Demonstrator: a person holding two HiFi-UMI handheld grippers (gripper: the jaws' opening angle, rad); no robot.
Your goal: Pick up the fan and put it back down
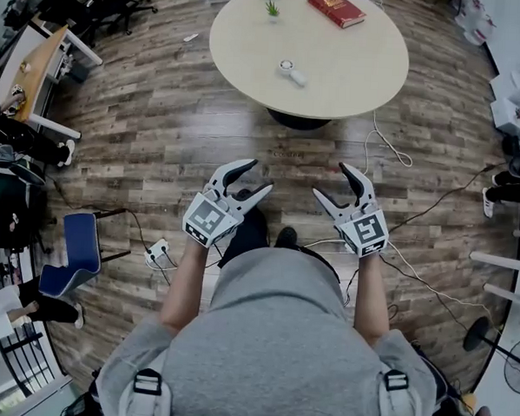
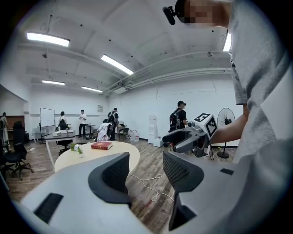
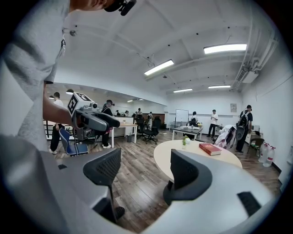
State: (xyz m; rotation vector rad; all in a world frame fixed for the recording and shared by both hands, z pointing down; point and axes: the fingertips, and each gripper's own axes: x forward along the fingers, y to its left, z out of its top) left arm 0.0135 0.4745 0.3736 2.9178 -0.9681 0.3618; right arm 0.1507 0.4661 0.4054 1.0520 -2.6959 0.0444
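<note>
A small white hand fan [image 1: 291, 70] lies on the round beige table [image 1: 354, 69], far ahead of both grippers. My left gripper [image 1: 260, 176] and right gripper [image 1: 330, 180] are held side by side at waist height over the wooden floor, well short of the table. Both stand open with nothing between their fingers. In the left gripper view, the left gripper's jaws [image 2: 146, 169] frame bare floor and a white cable. Through the right gripper [image 3: 145, 171] I see the table's near edge and its base. Neither gripper view shows the fan clearly.
A red book [image 1: 336, 8] and a small potted plant [image 1: 272, 9] share the table. On the floor are a blue chair [image 1: 80, 245], a power strip [image 1: 158, 251] and cables [image 1: 385, 144]. A pedestal fan [image 1: 496, 341] stands at the right. People stand far back [image 2: 177, 118].
</note>
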